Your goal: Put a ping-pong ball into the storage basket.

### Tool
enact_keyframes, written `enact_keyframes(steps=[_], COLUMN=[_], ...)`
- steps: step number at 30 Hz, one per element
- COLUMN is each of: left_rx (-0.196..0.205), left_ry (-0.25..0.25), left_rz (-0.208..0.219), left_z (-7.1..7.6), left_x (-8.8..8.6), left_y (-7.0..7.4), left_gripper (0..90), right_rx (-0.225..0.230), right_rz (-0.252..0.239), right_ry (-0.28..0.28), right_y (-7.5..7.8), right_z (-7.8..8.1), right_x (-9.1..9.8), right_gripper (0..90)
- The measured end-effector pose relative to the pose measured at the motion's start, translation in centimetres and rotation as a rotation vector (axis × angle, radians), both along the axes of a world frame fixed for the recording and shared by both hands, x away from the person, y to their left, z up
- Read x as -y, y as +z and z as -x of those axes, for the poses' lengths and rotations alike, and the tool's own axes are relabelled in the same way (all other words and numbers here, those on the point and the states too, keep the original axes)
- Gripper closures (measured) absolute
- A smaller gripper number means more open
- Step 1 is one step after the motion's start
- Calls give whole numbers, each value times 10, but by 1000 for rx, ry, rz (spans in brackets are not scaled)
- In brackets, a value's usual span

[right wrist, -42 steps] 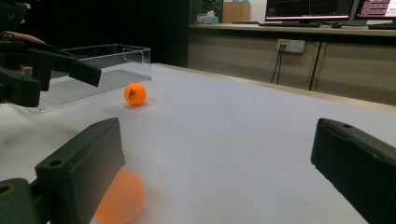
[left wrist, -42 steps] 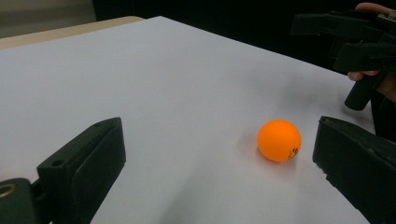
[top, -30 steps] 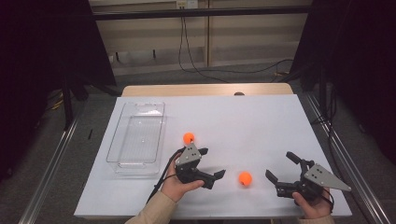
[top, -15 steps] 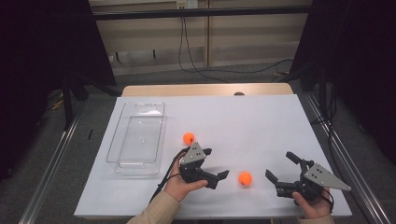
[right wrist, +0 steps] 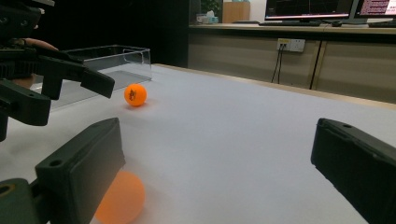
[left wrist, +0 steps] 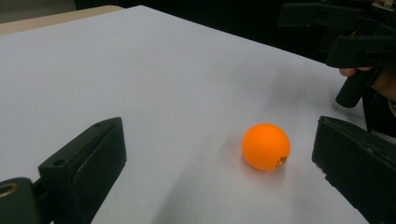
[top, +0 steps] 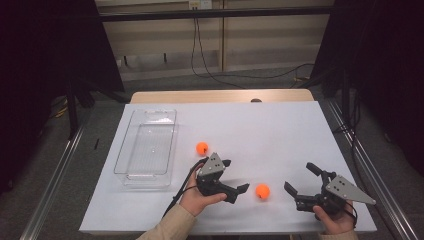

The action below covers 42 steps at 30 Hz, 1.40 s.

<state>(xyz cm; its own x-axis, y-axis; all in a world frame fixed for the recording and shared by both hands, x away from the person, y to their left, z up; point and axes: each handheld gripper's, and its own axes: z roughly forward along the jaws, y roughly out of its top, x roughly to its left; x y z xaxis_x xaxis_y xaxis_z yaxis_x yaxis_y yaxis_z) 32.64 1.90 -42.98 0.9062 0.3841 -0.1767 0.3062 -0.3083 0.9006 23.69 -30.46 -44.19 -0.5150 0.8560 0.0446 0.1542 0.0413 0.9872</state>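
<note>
Two orange balls lie on the white table (top: 280,135). The near ball (top: 262,191) sits between my grippers, just right of my left gripper (top: 236,175), which is open and empty. In the left gripper view this ball (left wrist: 266,146) rests on the table ahead of the open jaws, nearer the right one. My right gripper (top: 299,176) is open too, a little to the ball's right. Its left jaw half hides the near ball (right wrist: 120,198). The far ball (top: 202,147) lies beside the clear tray (top: 146,145).
The clear tray is empty and stands at the table's left side, seen low in the right gripper view as a clear box (right wrist: 112,58). A small dark object (top: 256,100) sits at the far edge. Metal rails run along both sides of the table.
My left gripper has edged slightly to the right, toward the near ball. Both balls and the right gripper have stayed put.
</note>
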Motion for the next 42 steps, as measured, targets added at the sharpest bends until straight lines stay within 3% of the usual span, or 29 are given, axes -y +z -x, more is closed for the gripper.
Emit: enact_keyframes(steps=[42], left_rx=[-26], left_ry=[-41], left_rz=[-56], left_z=[1], left_x=[24], left_y=[-4], left_gripper=[28], right_rx=[3], right_rz=[0], right_ry=[-3], right_y=[0], right_z=[0], right_x=[1], right_gripper=[19])
